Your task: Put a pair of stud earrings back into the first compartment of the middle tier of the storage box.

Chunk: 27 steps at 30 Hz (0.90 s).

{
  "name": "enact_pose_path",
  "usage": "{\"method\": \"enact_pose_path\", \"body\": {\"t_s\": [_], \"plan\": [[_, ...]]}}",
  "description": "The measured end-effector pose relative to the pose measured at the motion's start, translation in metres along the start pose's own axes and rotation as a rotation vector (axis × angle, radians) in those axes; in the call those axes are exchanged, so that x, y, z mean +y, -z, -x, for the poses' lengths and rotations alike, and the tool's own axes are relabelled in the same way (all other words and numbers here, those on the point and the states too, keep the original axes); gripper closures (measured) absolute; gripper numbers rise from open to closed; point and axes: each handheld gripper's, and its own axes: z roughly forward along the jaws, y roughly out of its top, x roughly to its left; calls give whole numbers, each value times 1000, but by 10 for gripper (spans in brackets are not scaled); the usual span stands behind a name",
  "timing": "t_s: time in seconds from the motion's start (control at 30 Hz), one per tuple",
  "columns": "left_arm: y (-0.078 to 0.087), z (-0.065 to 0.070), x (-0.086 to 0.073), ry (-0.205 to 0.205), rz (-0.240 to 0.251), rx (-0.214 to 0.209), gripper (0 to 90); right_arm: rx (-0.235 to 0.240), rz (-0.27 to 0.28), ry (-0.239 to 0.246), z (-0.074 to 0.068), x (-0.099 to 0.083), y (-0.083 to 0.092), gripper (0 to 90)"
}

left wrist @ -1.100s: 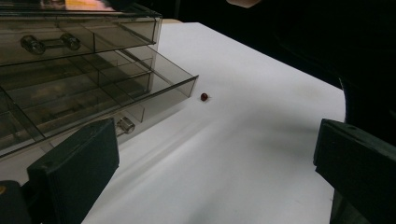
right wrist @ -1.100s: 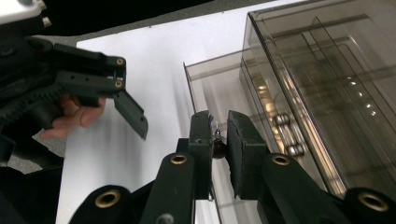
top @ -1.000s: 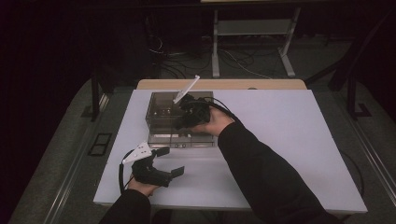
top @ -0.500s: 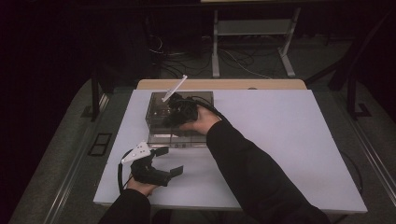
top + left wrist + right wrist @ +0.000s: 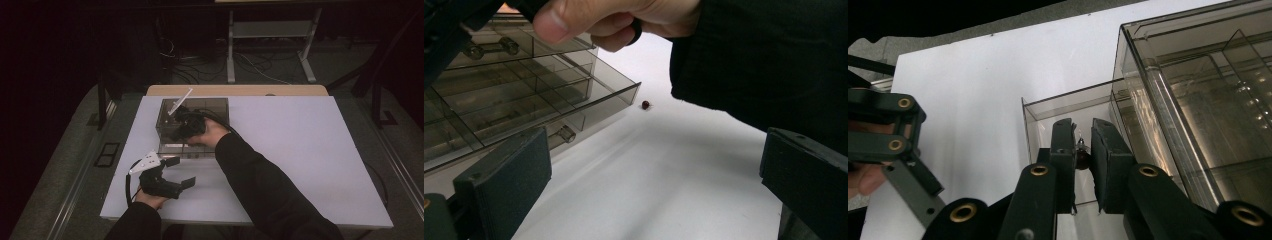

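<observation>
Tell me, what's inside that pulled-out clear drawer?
The drawer has divided compartments; the ones that show look bare. The right gripper, pinching a small dark bead, and the hand cover part of it.

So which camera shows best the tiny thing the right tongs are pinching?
The right gripper view: the small dark piece sits close up between the right tongs. From the high view, those tongs are too small and dark to show it.
</observation>
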Motion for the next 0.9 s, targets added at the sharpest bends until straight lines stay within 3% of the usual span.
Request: {"method": "enact_pose_path", "body": {"t_s": [0.2, 0.37, 0.7, 0.9], "plan": [[0, -1, 0, -3, -1, -1, 0, 3, -5, -2, 2, -1, -7, 788], [1, -1, 0, 0, -1, -1, 0, 6, 2, -7, 1, -1, -4, 684], [1, -1, 0, -5, -7, 2, 0, -27, 20, 11, -11, -4, 26, 530], [1, -1, 0, -10, -12, 5, 0, -54, 22, 6, -19, -10, 44, 375]]}}
